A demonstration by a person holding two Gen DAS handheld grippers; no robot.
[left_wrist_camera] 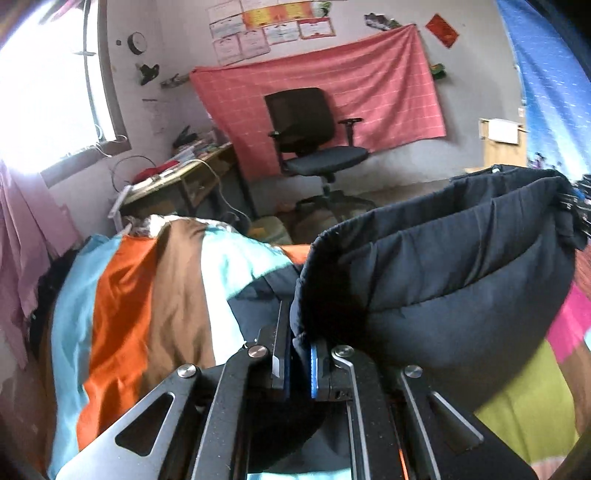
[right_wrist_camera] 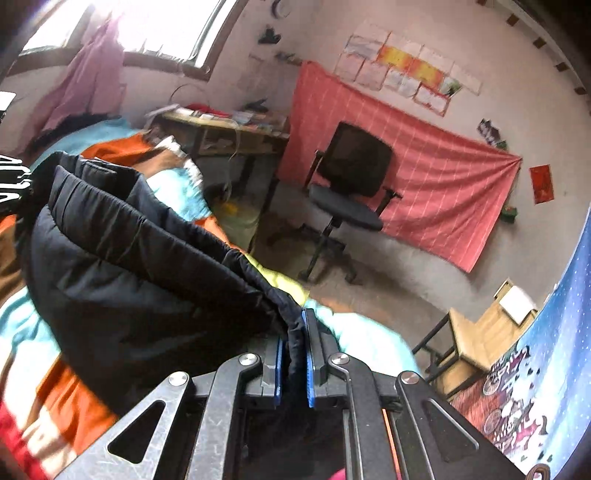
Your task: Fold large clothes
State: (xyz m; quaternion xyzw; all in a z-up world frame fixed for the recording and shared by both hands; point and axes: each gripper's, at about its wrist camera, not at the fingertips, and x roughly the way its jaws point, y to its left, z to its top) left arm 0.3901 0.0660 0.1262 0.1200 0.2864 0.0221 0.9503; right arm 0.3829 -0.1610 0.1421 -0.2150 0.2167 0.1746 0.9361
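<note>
Left wrist cam, L to R: bright window (left_wrist_camera: 44, 81) at far left w/ pink cloth (left_wrist_camera: 26, 229) hanging beside it. Below that, the striped bedspread (left_wrist_camera: 122, 295), bands of teal, orange, brown, white. Behind it a cluttered desk (left_wrist_camera: 177, 177) against the wall. Center back, black office chair (left_wrist_camera: 314, 147) in front of a red checked cloth (left_wrist_camera: 388, 92) pinned to the wall, paper certificates (left_wrist_camera: 258, 33) above it. My left gripper (left_wrist_camera: 300, 354) sits bottom center, jaws pinched nearly together on an edge of the dark navy puffer jacket (left_wrist_camera: 461, 295). From that pinch the jacket swells up and off to the right as a sagging quilted loop, held clear above the bedspread, its elastic hem on top. At the far right end I think the fabric meets the other gripper, but it's too dark and small to be sure.

Right wrist cam, L to R: jacket (right_wrist_camera: 129, 280) fills the left half, bulging out from the clamp and up toward the left over the bedspread (right_wrist_camera: 74, 398). My right gripper (right_wrist_camera: 291, 365) at bottom center is clamped narrow on a bunched fold of the jacket, blue pads either side of it. Right of that: chair (right_wrist_camera: 351, 184), red cloth (right_wrist_camera: 443, 177), a small wooden stool (right_wrist_camera: 476, 332), then a blue starry curtain (right_wrist_camera: 554, 350) at the edge.
</note>
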